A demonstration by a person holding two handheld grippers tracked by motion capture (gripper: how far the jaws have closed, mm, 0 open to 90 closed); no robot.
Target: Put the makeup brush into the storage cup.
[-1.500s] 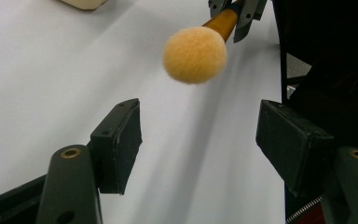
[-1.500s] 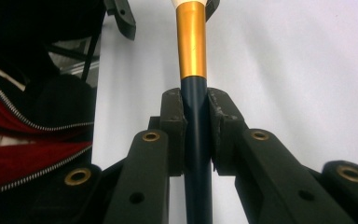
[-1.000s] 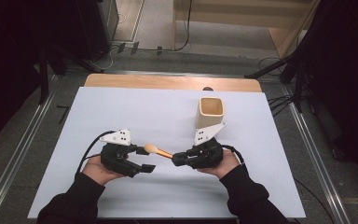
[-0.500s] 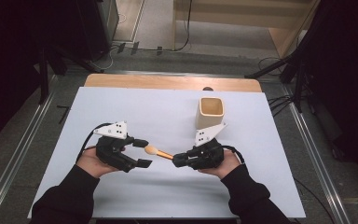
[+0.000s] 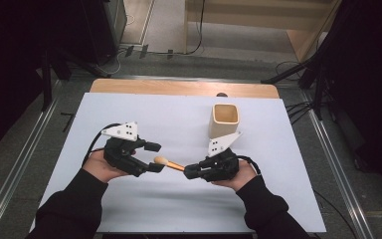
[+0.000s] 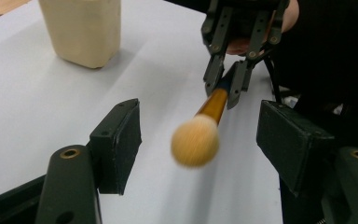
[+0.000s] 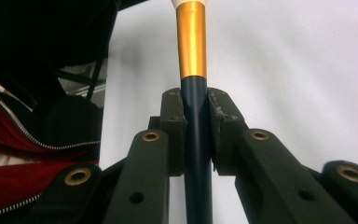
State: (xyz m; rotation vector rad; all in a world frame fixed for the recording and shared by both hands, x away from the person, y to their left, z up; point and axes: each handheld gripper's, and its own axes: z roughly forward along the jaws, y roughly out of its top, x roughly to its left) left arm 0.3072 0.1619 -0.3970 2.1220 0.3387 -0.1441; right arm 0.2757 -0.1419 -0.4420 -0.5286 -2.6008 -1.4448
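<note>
Mostly a makeup brush (image 6: 196,140), fluffy tan head, gold ferrule, dark handle

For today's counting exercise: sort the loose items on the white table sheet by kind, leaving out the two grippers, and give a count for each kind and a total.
Makeup brush: 1
Square cream cup: 1
Total: 2
</note>
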